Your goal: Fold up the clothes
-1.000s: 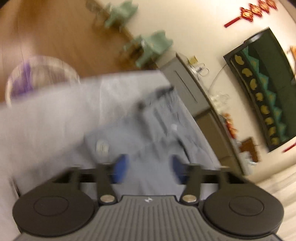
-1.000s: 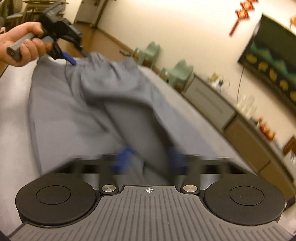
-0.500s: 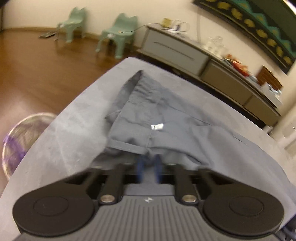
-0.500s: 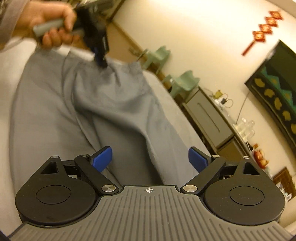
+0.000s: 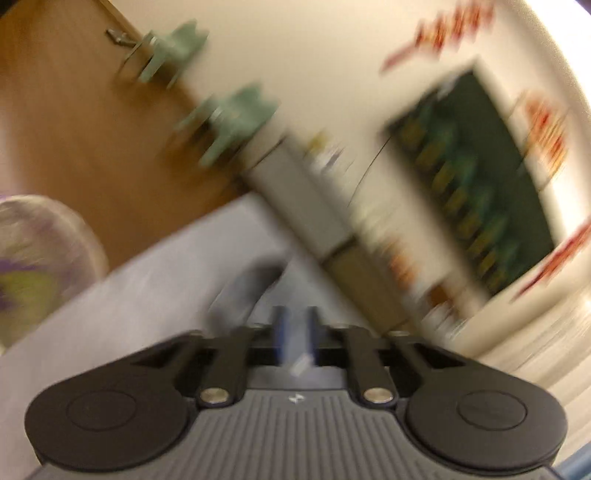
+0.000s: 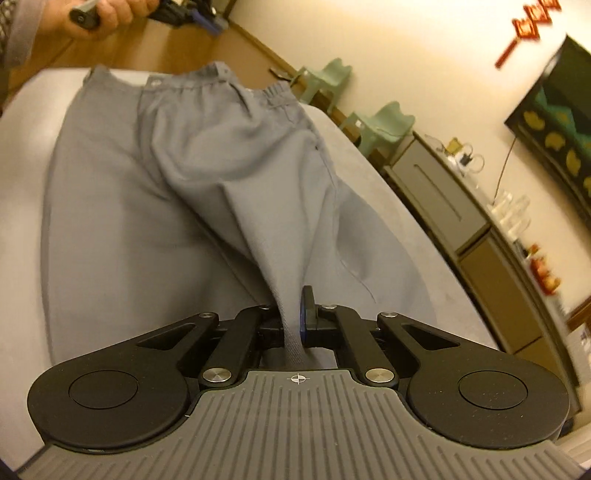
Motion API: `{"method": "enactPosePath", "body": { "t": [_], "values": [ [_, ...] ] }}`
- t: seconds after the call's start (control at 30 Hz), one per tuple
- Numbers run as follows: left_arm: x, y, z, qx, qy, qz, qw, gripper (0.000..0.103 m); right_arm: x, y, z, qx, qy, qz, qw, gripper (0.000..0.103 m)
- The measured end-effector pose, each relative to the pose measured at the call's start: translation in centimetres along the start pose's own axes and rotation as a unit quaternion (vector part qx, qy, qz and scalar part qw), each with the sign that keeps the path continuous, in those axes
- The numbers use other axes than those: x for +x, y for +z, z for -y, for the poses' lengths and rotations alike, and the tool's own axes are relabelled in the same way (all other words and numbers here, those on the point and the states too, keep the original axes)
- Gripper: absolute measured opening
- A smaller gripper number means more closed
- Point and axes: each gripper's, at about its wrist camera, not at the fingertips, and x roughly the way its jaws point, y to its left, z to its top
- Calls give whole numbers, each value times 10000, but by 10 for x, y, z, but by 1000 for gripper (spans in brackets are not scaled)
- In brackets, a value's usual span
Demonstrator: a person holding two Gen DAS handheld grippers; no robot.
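Left wrist view: heavily motion-blurred. My left gripper [image 5: 295, 330] has its blue-padded fingers [image 5: 280, 328] drawn close together, with a pale scrap and a small white tag [image 5: 301, 365] between them; I cannot tell for certain what is pinched. A dark grey fold of cloth lies just ahead on the pale grey padded table [image 5: 140, 295]. Beyond are brown wood flooring [image 5: 74, 129] and two mint-green plastic chairs [image 5: 229, 118], smeared.

Right wrist view: sharp. My right gripper [image 6: 295, 321] is clenched on a gathered ridge of the grey woven trousers [image 6: 221, 177], the cloth rising from the table into the jaws as a taut, tapering pleat. The trousers lie spread lengthwise on the table, with the elasticated, buttoned waistband [image 6: 218, 79] at the far end. At the upper left my left hand [image 6: 107, 14] grips the other tool's handle, raised clear of the waistband. A long low cabinet in grey and tan [image 6: 454, 214] runs along the cream wall.
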Motion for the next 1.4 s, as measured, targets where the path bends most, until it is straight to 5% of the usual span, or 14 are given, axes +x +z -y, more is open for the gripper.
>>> {"method": "enactPosePath", "body": {
  "t": [0.07,0.23,0.4,0.63,0.67,0.73,0.77,0.8,0.87,0.93,1.1,1.2,1.33,1.4],
  "values": [
    [5,-10,13,464,373,-39,9982,67,0,-1,-2,-69,-49,-33,10000,4],
    [23,-9,32,1443,622,-280,9872,78,-3,0,-3,-98,-109,9,9999,41],
    [49,-20,49,2158,312,-949,9713,62,1,-9,-7,84,14,-51,10000,46],
    [58,-26,47,2465,67,-841,9655,60,2,-12,-4,160,-117,104,9997,59],
    [55,-27,50,2477,-21,-739,9660,49,5,-11,-4,114,-122,109,9998,60],
    [48,-27,57,2500,-195,-536,9666,11,14,-10,-2,132,-54,-88,9999,40],
    [45,-27,60,2511,-282,-434,9666,8,20,-9,0,168,0,-239,9996,1],
    [42,-27,64,2521,-369,-333,9664,8,23,-9,2,203,15,-327,9993,0],
    [-9,-16,42,1828,-1432,745,9698,8,6,-11,6,321,-89,-113,9994,0],
    [-40,-10,3,1083,-2151,1381,9607,8,-7,-13,2,309,-67,5,9995,0],
    [-22,-39,-62,162,-1618,847,9831,11,-23,-19,-23,74,135,64,9999,0],
    [-36,-53,-78,-181,-1675,952,9811,22,-23,-28,-37,-127,142,-23,9998,0],
    [-58,-58,-74,-124,-1144,1037,9879,70,-25,-27,-47,-408,-15,71,9991,0],
    [-67,-56,-67,-55,-957,1056,9898,77,-26,-25,-51,-550,-100,131,9984,1]
  ]
}}
